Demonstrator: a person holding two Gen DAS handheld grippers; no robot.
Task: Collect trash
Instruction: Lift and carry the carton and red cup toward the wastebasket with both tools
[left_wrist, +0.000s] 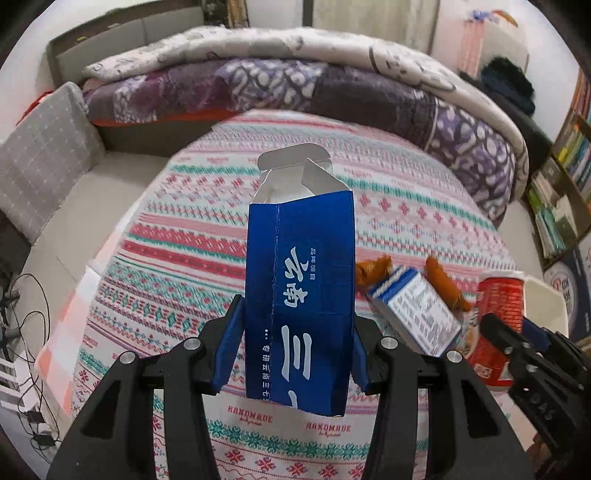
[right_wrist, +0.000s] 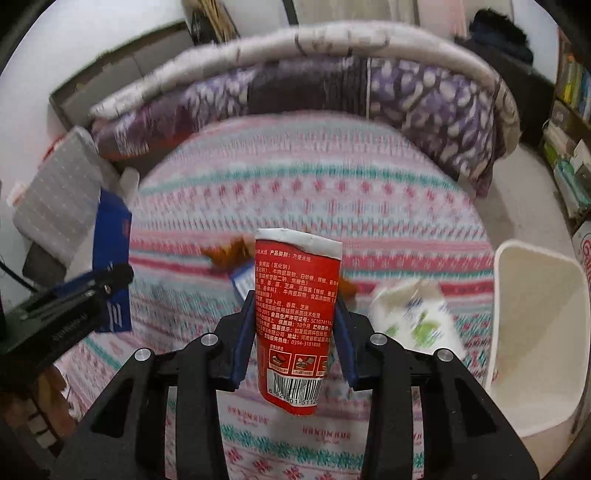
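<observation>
A: Fingers of left gripper clamp the box; right gripper clamps the cup, both lifted above the bed.

B: Judged mid-collection. Next: carry both to the bin at the bed's right edge, release.

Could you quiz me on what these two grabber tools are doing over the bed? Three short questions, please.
1. True or false: the left gripper holds a blue carton.
2. What does the right gripper clamp? A) red paper cup B) white tissue pack C) orange wrapper
3. On which side of the right wrist view does the white bin stand?

Key: 1 true. 2 A, the red paper cup. 3 The right side, beside the bed.
</observation>
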